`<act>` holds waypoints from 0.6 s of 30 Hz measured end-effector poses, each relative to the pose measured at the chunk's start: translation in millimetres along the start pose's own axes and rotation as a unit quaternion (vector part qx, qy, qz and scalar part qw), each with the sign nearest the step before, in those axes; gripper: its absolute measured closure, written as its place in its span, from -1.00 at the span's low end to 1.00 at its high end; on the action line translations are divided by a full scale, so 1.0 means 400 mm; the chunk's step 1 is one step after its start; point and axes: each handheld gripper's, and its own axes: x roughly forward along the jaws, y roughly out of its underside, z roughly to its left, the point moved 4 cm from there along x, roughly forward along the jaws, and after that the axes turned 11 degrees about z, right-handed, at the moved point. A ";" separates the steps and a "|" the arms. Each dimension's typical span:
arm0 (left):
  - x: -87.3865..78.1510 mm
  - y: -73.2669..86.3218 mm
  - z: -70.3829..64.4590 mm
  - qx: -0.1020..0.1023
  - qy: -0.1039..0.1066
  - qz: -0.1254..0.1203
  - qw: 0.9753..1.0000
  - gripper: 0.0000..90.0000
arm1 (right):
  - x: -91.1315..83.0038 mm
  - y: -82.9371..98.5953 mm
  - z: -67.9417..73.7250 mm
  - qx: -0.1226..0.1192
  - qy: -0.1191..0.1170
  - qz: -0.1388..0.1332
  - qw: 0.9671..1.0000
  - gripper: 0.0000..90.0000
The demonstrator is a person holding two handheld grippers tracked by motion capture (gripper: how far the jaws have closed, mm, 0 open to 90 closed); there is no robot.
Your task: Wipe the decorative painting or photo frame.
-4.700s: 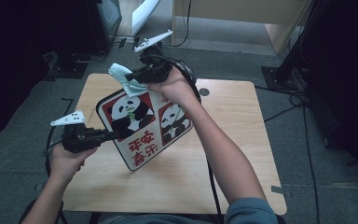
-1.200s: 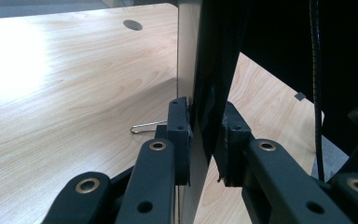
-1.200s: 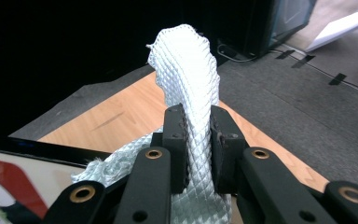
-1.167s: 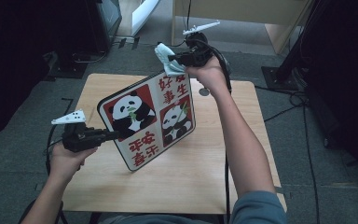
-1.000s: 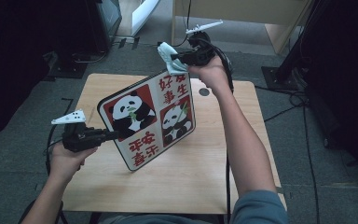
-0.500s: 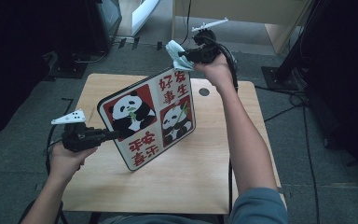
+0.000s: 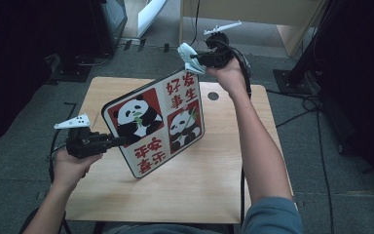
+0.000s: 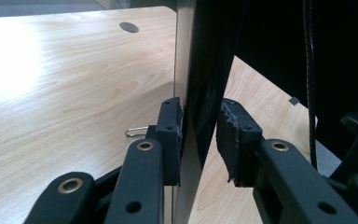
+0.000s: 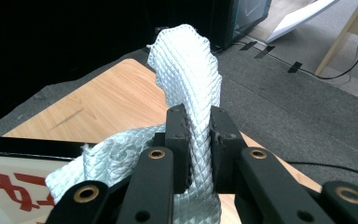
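A square panda board (image 7: 157, 120) with red characters stands tilted above the wooden table (image 7: 224, 170). My left gripper (image 7: 114, 141) is shut on the board's left edge; in the left gripper view its jaws clamp the thin panel (image 8: 198, 88) edge-on. My right gripper (image 7: 195, 57) is raised just above the board's far top corner, shut on a pale woven cloth (image 7: 188, 56). In the right gripper view the cloth (image 9: 189, 79) bunches up between the jaws, and the board's top edge (image 9: 23, 163) lies below left.
A round cable hole (image 7: 213, 96) sits in the table's far right part. A small metal clip (image 8: 136, 131) lies on the tabletop behind the left jaws. Cables (image 7: 302, 105) trail over the grey carpet to the right; dark equipment (image 7: 109, 19) stands beyond the table.
My right gripper has carried the cloth up from the board's upper face, right and away past its far top corner. The left gripper and board stay still.
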 end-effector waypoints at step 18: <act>0.009 -0.004 -0.002 0.005 0.005 -0.004 1.000 0.40 | 0.006 0.048 -0.030 0.016 0.009 0.004 1.000 0.79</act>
